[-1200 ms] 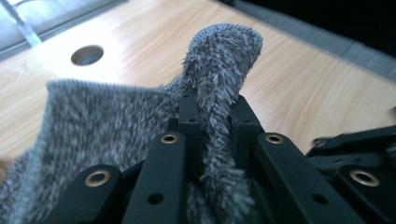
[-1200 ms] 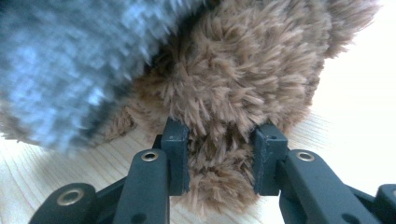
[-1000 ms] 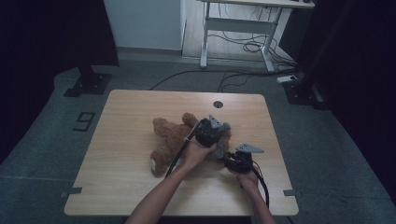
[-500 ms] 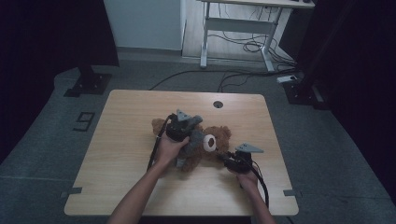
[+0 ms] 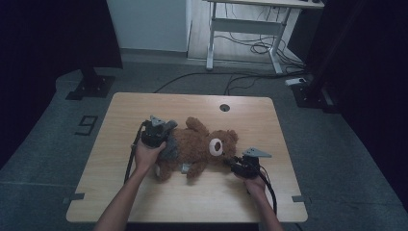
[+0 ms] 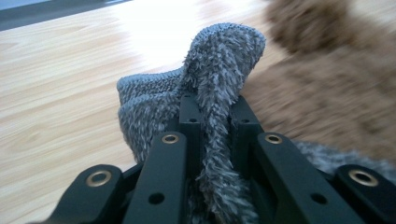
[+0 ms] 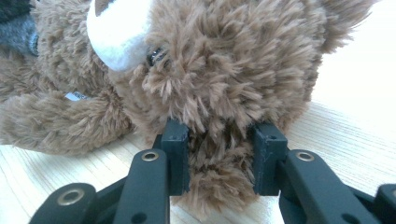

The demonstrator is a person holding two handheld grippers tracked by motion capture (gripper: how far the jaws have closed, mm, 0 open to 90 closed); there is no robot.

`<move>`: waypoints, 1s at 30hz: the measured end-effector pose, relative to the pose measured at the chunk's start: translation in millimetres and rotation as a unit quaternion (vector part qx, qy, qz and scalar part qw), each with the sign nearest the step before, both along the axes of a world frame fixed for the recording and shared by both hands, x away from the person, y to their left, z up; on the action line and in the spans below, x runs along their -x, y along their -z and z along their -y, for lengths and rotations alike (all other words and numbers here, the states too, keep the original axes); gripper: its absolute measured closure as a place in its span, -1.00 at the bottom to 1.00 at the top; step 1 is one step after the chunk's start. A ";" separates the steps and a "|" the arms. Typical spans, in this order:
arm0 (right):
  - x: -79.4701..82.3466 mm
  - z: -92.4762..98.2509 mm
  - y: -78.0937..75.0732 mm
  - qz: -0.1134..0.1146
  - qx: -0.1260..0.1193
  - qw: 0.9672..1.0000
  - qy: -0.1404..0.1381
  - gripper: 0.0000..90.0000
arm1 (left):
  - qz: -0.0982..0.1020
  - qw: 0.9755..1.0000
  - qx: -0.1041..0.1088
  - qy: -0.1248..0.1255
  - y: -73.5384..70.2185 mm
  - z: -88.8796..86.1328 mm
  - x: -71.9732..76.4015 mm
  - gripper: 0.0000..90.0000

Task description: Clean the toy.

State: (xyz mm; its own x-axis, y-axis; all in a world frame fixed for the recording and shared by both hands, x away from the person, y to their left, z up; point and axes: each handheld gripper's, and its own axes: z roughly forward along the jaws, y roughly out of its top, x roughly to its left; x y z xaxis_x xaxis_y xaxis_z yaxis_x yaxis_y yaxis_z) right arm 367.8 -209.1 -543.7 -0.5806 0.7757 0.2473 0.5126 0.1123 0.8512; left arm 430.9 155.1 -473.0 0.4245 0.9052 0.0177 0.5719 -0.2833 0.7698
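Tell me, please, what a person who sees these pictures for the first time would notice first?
A brown teddy bear lies in the middle of the wooden table, its white muzzle toward the right. The left gripper is shut on a fold of the grey garment at the bear's lower body, while the right gripper is closed on an ear at the bear's head.
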 end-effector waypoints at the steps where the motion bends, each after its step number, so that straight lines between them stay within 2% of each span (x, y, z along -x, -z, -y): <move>1: 0.1 -0.1 0.0 0.000 0.000 1.000 0.001 0.44 | -0.003 1.000 0.000 -0.004 1.1 -3.0 -0.4 0.75; 6: -0.2 0.2 0.0 0.000 0.000 1.000 -0.001 0.44 | -0.013 1.000 0.003 -0.016 0.1 -13.2 -1.9 0.75; 11: -0.2 0.3 -0.1 0.000 0.002 1.000 -0.001 0.44 | -0.004 1.000 0.010 -0.016 -9.4 -12.8 0.4 0.74; 14: -0.2 0.2 -0.1 -0.001 0.002 1.000 0.000 0.44 | 0.017 1.000 0.019 -0.002 -24.1 -4.1 5.0 0.74; 17: -0.2 0.0 -0.2 -0.001 0.002 1.000 0.001 0.44 | 0.032 0.999 0.034 0.023 -41.5 13.1 7.9 0.74; 22: -0.4 -0.3 -0.1 0.002 0.006 1.000 0.003 0.44 | 0.052 0.997 0.008 0.052 -55.8 48.5 6.9 0.74; 26: -1.2 -1.2 0.1 0.006 0.010 1.000 0.008 0.43 | 0.032 0.997 0.007 0.066 -49.8 70.0 -1.1 0.74; 30: -1.3 -0.5 0.0 0.006 0.011 1.000 0.007 0.42 | -0.004 0.997 -0.008 0.072 -28.1 80.9 -9.6 0.74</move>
State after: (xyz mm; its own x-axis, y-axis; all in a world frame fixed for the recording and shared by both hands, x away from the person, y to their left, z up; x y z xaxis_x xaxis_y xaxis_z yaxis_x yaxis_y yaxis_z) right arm 369.2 -208.5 -543.7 -0.5730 0.7883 0.2244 0.5047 0.1237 0.8544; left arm 440.5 74.1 -444.9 0.5506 0.8343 0.0271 0.5306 -0.3748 0.7603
